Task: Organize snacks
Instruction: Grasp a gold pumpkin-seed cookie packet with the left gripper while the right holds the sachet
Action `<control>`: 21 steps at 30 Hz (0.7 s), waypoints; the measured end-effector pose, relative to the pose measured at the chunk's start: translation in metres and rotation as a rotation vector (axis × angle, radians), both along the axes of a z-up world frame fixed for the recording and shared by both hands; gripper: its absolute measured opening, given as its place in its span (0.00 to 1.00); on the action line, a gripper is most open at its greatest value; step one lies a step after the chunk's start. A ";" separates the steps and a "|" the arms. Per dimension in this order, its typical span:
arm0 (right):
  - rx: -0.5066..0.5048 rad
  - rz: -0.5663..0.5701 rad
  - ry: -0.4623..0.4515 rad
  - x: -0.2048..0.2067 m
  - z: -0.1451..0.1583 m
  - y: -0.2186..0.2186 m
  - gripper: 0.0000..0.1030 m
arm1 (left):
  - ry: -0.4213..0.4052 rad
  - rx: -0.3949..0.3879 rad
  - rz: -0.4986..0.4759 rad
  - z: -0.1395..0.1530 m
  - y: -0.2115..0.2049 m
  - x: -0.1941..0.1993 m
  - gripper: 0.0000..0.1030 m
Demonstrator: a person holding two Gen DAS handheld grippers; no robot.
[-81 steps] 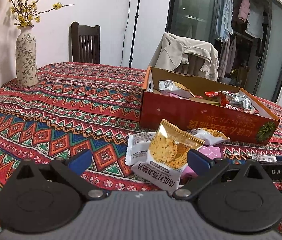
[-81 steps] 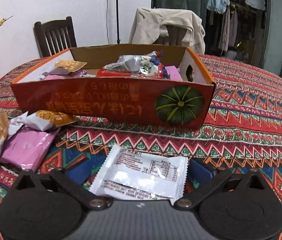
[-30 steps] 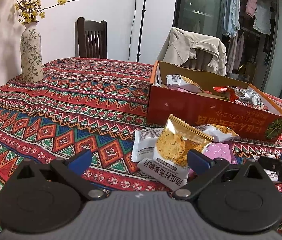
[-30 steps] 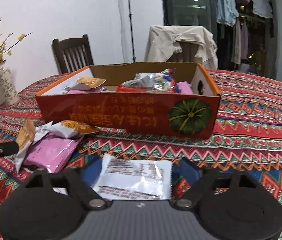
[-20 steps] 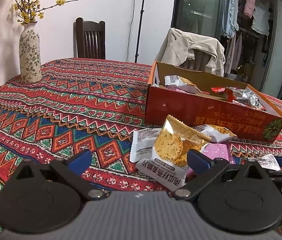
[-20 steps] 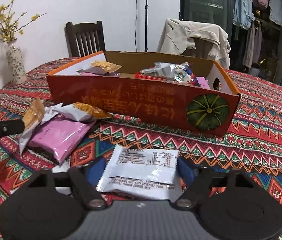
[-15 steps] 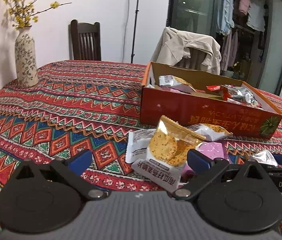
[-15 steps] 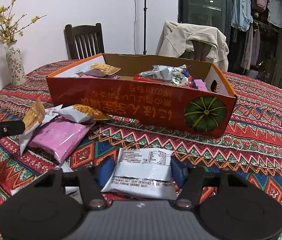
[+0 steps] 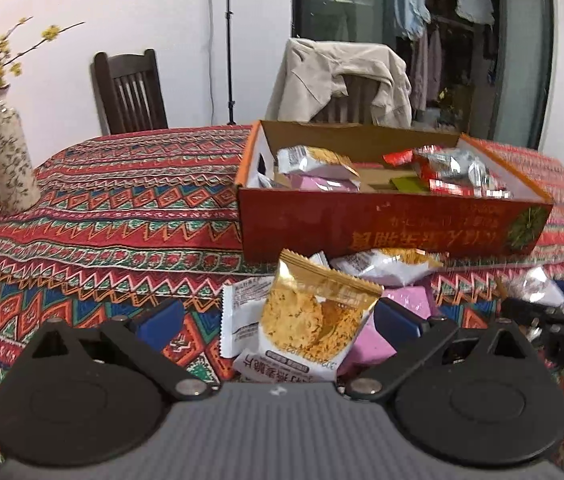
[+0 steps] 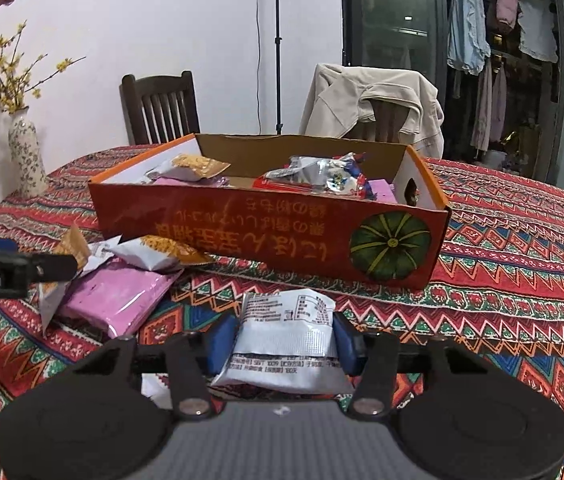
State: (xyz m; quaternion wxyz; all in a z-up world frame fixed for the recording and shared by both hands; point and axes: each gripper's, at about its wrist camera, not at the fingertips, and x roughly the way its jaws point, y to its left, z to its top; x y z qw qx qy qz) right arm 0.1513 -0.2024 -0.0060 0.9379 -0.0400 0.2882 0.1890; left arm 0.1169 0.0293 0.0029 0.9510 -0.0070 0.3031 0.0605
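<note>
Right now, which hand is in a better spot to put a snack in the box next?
Probably the right. Its hand-held gripper has just closed on the white packet near the orange box. The left hand-held gripper is open around the cracker packet, gripping nothing.

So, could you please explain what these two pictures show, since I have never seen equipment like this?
A person holds a two-finger hand-held gripper in each hand; each carries a camera looking along its fingers. One picture is from the left hand-held gripper, standing open around a gold cracker packet. The other is from the right hand-held gripper, whose jaws have just closed on a white packet. On the patterned tablecloth stands an orange box partly filled with snacks, with a pink packet loose beside it.
</note>
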 end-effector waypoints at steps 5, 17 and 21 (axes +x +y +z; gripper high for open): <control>0.003 0.000 -0.001 0.000 0.000 0.000 0.50 | 0.025 -0.020 -0.023 -0.009 0.000 0.004 0.85; 0.011 -0.014 0.007 0.002 -0.001 -0.002 0.50 | -0.002 -0.076 -0.038 -0.006 0.006 -0.008 0.50; 0.017 -0.011 0.000 0.001 0.000 -0.002 0.50 | -0.015 -0.086 -0.034 -0.002 0.008 -0.013 0.50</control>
